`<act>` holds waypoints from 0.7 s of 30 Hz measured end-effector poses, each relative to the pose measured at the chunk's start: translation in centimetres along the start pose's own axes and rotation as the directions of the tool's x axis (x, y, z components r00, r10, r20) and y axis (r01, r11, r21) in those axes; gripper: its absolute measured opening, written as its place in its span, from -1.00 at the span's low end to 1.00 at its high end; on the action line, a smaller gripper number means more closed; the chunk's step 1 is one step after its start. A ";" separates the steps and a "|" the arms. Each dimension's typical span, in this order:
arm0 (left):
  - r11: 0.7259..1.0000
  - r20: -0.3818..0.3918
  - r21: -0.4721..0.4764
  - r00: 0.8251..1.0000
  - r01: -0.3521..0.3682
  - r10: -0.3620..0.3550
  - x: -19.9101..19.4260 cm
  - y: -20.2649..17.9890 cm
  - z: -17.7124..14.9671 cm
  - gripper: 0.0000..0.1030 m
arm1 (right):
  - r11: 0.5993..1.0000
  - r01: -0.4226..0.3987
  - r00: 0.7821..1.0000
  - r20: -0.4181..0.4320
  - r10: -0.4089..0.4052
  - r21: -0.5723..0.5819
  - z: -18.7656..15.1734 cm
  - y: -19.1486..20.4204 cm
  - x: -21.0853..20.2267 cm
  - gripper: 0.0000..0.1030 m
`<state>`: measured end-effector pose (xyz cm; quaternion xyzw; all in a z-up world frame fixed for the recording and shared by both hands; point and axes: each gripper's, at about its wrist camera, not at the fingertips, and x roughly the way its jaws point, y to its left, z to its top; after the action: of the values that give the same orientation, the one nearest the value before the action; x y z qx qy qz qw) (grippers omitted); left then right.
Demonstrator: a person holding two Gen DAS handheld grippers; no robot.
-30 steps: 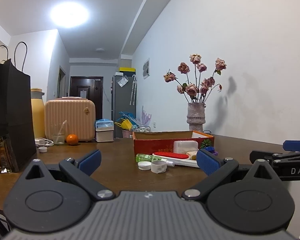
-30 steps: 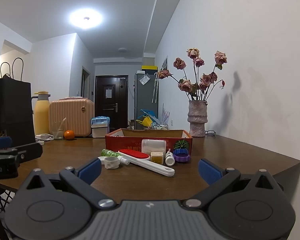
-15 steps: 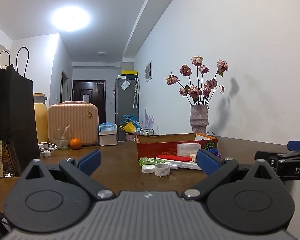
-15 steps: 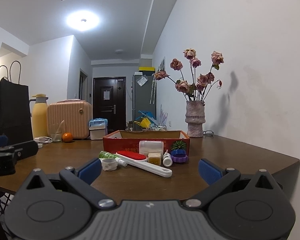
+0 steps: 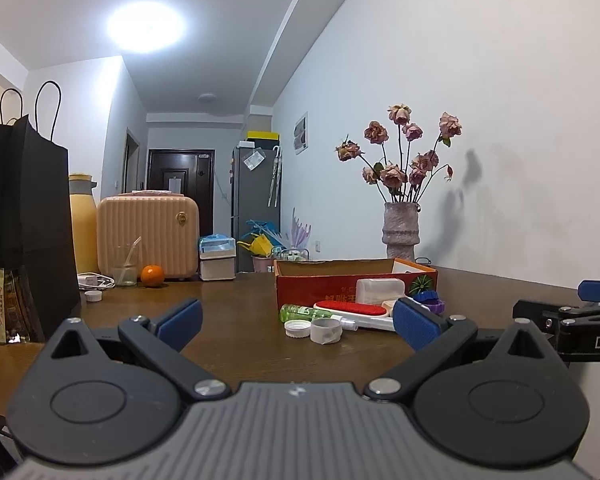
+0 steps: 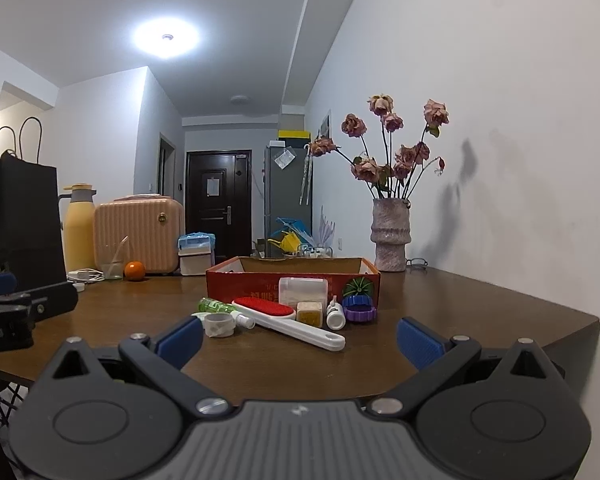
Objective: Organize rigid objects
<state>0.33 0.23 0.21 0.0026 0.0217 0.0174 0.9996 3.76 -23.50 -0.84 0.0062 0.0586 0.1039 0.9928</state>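
The loose things to be sorted lie in a cluster on the brown desk [image 6: 480,312], straight ahead of both tools and just in front of the open red box [image 6: 292,276], well short of any contact. From the right gripper [image 6: 298,338] the nearest piece is the lint brush [image 6: 288,320], red pad toward the box and white handle reaching toward the camera; its long axis runs slantwise, from far left to near right, so its handle end points roughly at this gripper's open gap. Beside it sit a roll of tape [image 6: 219,324], a green tube [image 6: 216,306], a small tan cube [image 6: 309,313], a little white bottle [image 6: 335,315], a purple lid [image 6: 360,312] and a white case [image 6: 303,291] leaning at the box wall. The left gripper [image 5: 296,322] sees the same cluster off to its right, with a white cap [image 5: 297,328] and the tape closest, so the right hand seems the better placed for the brush (the left for the cap and tape). Both pairs of fingers are spread wide and hold nothing, touching neither desk nor object. Judging by the layout, nothing has yet gone into the box from this front row.
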 end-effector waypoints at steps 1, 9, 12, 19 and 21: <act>1.000 0.001 0.000 1.000 -0.001 0.001 -0.1 0.0 0.0 1.00 | 1.000 -0.001 1.000 0.000 0.001 -0.001 0.0 0.0 0.0 1.00; 1.000 0.004 0.006 1.000 0.006 -0.006 -0.1 -0.2 0.0 1.00 | 1.000 -0.003 1.000 -0.005 0.003 0.003 -0.1 -0.1 0.1 1.00; 1.000 0.004 0.005 1.000 0.006 -0.006 -0.1 -0.2 0.0 1.00 | 1.000 -0.004 1.000 -0.008 0.004 0.005 -0.2 -0.1 0.1 1.00; 1.000 0.005 0.006 1.000 0.007 -0.007 0.0 -0.2 0.0 1.00 | 1.000 -0.001 1.000 -0.009 0.001 0.008 -0.2 -0.2 0.1 1.00; 1.000 0.004 0.006 1.000 0.007 -0.007 0.0 -0.2 0.0 1.00 | 1.000 0.001 1.000 -0.009 -0.001 0.011 -0.2 -0.2 0.2 1.00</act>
<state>0.35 0.03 0.24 0.0054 0.0199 0.0138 0.9997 3.96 -23.71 -1.10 0.0113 0.0636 0.1032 0.9926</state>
